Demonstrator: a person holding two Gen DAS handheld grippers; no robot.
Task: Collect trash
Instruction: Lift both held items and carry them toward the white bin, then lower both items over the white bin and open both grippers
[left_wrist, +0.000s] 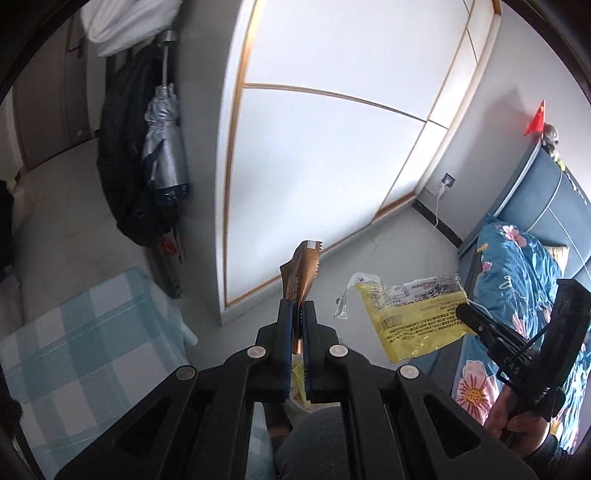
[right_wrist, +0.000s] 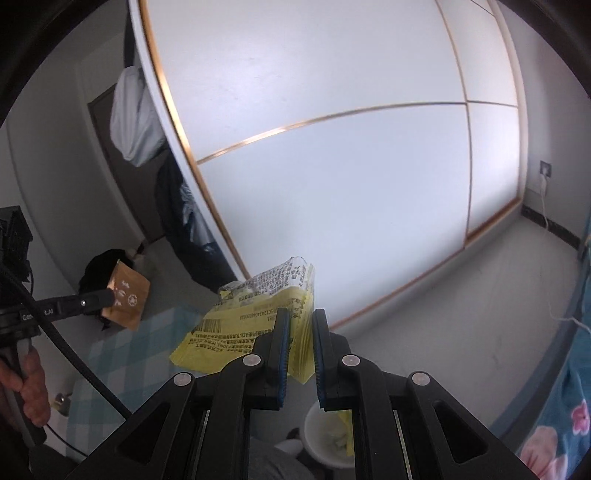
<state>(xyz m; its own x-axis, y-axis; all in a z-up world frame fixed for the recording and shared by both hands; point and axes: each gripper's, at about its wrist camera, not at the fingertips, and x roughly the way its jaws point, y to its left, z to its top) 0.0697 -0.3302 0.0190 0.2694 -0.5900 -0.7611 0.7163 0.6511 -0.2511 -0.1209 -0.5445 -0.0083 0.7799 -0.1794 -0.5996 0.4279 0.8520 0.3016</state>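
My left gripper (left_wrist: 298, 306) is shut on a copper-brown foil wrapper (left_wrist: 301, 269) that sticks up between its jaws; the wrapper also shows in the right wrist view (right_wrist: 127, 299). My right gripper (right_wrist: 300, 317) is shut on a yellow printed wrapper (right_wrist: 258, 314) held in the air; in the left wrist view this yellow wrapper (left_wrist: 413, 314) hangs from the right gripper (left_wrist: 466, 313) at right. A white bin (right_wrist: 325, 439) with pale scraps inside sits below the right gripper.
A white sliding wardrobe (left_wrist: 325, 147) fills the background. A checked light-blue cloth surface (left_wrist: 81, 350) lies at lower left. A floral blue bed cover (left_wrist: 517, 280) is at right. A dark coat and grey umbrella (left_wrist: 162, 147) hang at left.
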